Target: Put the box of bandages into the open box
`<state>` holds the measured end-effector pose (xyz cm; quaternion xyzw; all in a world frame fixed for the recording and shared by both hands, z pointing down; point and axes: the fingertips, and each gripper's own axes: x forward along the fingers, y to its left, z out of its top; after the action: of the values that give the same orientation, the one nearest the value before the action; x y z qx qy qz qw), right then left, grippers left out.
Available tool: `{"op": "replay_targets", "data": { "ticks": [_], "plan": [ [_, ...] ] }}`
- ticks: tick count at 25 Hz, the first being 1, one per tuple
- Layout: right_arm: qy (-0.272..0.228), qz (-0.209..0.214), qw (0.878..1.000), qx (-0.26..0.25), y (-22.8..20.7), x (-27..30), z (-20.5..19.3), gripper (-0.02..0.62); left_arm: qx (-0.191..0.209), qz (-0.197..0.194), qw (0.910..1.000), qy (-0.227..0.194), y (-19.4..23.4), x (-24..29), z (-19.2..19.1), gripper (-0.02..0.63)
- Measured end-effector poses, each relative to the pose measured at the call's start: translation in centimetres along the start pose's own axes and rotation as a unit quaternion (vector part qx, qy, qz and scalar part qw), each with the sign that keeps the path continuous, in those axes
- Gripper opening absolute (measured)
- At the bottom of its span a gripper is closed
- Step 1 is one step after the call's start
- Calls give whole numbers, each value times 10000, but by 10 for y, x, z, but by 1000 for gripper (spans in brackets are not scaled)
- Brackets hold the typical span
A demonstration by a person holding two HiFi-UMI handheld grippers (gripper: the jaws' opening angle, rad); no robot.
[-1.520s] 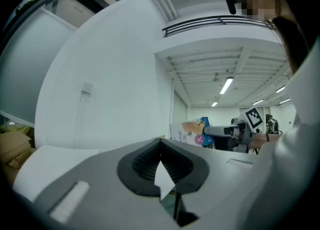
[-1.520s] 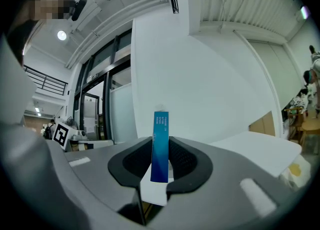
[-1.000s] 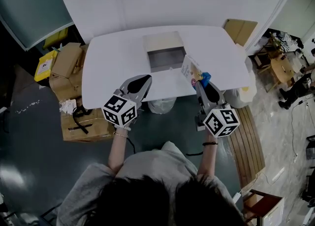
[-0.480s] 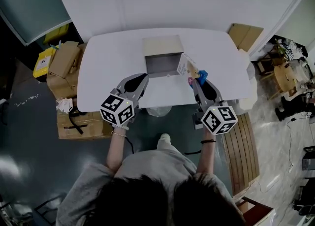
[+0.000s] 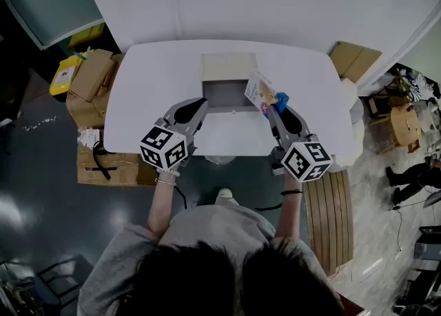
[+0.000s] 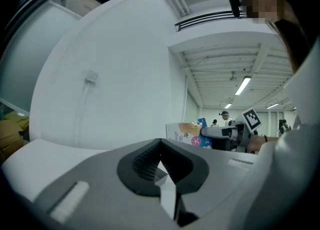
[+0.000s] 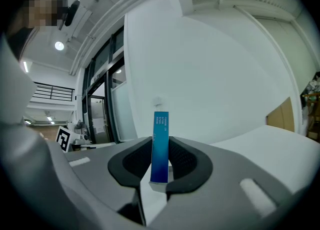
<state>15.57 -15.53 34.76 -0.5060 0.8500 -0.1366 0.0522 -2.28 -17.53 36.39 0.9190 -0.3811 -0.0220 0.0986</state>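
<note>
On the white table point(image 5: 155, 80) stands the open box point(image 5: 229, 68), its grey inside facing me and its flap lying back. My right gripper point(image 5: 274, 107) is shut on the box of bandages point(image 5: 260, 91), which tilts up just right of the open box's front corner. The right gripper view shows the bandage box's blue edge point(image 7: 160, 144) clamped upright between the jaws. My left gripper point(image 5: 198, 106) is shut with nothing in it, over the table at the open box's front left. From the left gripper view the bandage box point(image 6: 186, 133) and the right gripper point(image 6: 220, 133) appear to the right.
Cardboard cartons point(image 5: 93, 84) and a yellow package point(image 5: 66, 74) are stacked on the floor left of the table. Another carton point(image 5: 355, 60) leans at the table's right end, and a slatted wooden panel point(image 5: 329, 218) lies on the floor to my right.
Both grippers have moved forward over the table toward the open box. The bandage box has come from the table's front edge up to the open box's right front corner.
</note>
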Motion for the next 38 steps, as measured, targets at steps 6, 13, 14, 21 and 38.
{"op": "replay_targets", "data": {
  "ticks": [6,13,14,21,38],
  "plan": [
    [159,290,9995,10,-14,17,-1,103,5,212,9998,-25,5,12,-4,-8],
    [383,440,9982,109,-21,43,-6,103,-168,418,9989,147,26,19,-14,-8],
    [413,447,9980,142,-21,47,-8,103,-203,429,9987,184,29,20,-17,-8],
    [656,493,9961,315,-27,74,-20,103,-389,442,9973,446,53,28,-30,-8],
    [1311,869,9809,1143,-44,113,-60,103,-899,318,9907,975,68,46,-86,-8]
  ]
}}
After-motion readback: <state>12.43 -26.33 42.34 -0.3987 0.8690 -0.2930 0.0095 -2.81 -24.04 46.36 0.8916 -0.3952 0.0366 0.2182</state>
